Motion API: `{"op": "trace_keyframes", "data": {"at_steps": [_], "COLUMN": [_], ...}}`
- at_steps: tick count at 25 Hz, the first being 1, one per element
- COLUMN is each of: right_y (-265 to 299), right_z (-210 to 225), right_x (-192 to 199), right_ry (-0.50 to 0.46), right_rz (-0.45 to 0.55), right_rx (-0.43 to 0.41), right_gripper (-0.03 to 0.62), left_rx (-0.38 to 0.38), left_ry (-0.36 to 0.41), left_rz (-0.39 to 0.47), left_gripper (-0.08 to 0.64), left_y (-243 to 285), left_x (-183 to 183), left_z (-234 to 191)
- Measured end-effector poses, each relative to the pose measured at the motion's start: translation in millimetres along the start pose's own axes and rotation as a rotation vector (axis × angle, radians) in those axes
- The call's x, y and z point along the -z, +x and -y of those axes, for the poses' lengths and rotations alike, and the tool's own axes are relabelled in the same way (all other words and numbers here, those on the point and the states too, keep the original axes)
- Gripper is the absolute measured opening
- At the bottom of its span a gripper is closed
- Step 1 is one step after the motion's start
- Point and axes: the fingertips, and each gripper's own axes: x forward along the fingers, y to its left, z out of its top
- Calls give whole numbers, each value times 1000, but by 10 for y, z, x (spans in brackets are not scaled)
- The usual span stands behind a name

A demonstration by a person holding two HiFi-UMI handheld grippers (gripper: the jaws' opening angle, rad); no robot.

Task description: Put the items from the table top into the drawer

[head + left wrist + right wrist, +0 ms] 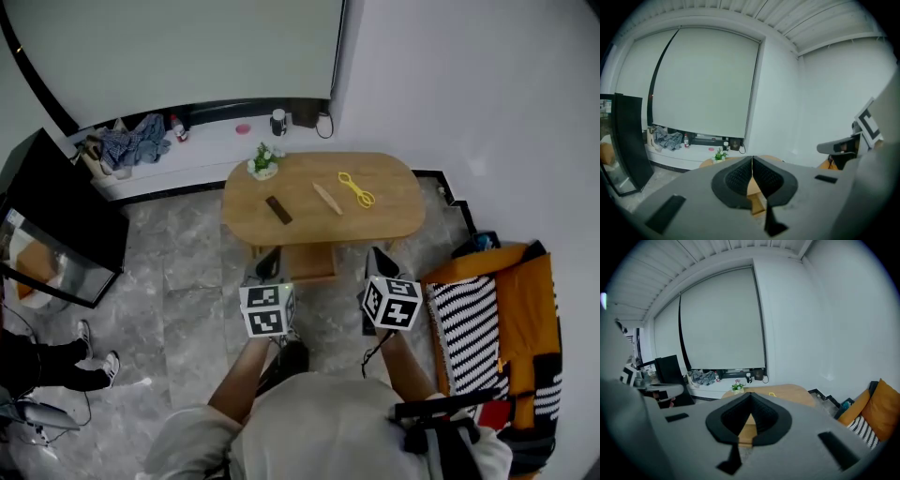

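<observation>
Now left tongs (752, 161), right tongs (751, 397) closed, empty, before table (394, 214).

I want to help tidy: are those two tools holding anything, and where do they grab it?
Nothing is held. The left tool and the right tool are both shut, with nothing between them.

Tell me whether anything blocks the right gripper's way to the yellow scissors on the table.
Nothing visible does. Only bare table top lies between the shut right gripper and the yellow scissors; the wooden stick lies off to their left.
</observation>
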Motion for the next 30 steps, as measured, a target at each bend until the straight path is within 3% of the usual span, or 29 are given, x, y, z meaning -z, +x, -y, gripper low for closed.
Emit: {"op": "trace_keyframes", "data": {"at_steps": [11, 18, 22, 30], "right_y": [1150, 1694, 2046, 2734], "right_z": [7, 198, 230, 189], "right_x": [-941, -992, -852, -901], "right_ry": [-148, -92, -88, -163], "right_rz": [23, -8, -64, -123], "right_rx": [-3, -15, -70, -269], "right_gripper": [-8, -8, -8, -8], "left_rx": [22, -34, -110, -329], "left_ry": [-21, -21, -37, -114], "left_rz": [17, 8, -34, -49], "left_gripper": [9, 9, 9, 9], "left_y": [1190, 1539, 1665, 1813], "left_x": [-512, -643, -503, -355], "left_z": [-412, -651, -779, -925]}}
